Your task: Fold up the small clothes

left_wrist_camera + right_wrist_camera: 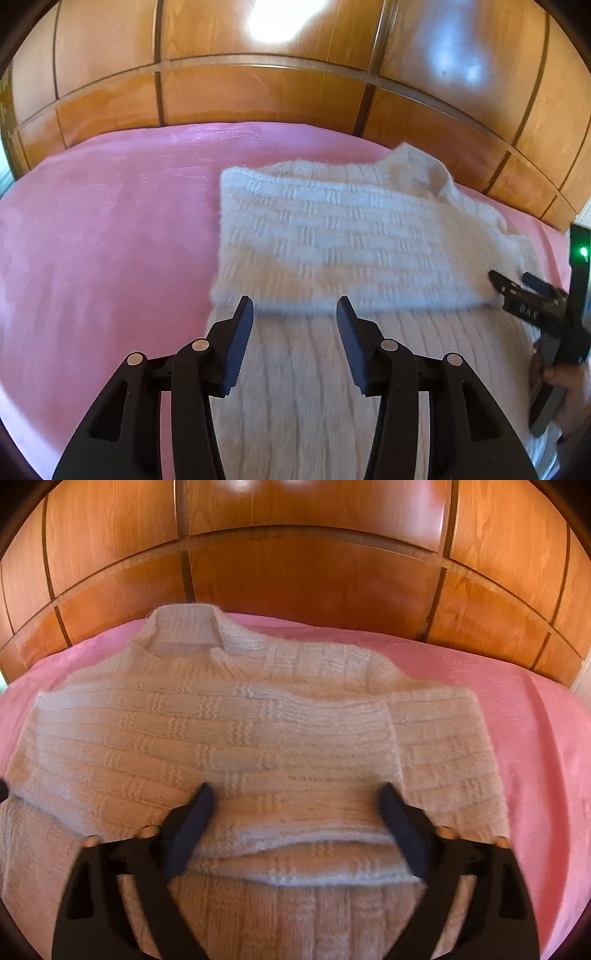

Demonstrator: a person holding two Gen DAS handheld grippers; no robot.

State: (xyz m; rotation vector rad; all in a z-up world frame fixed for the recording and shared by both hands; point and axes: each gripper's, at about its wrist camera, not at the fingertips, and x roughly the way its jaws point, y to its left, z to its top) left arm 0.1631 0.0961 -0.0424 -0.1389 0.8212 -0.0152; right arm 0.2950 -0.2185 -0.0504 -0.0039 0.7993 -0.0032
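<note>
Sweater: one, white knit, partly folded on the pink bedspread. I see both grippers tilted down over its near fold. Left gripper fingers part open, nothing between them. Right gripper fingers spread wide, straddling the fold edge, not gripping. Open bedspread left and right; wooden headboard bounds the far edge.
</note>
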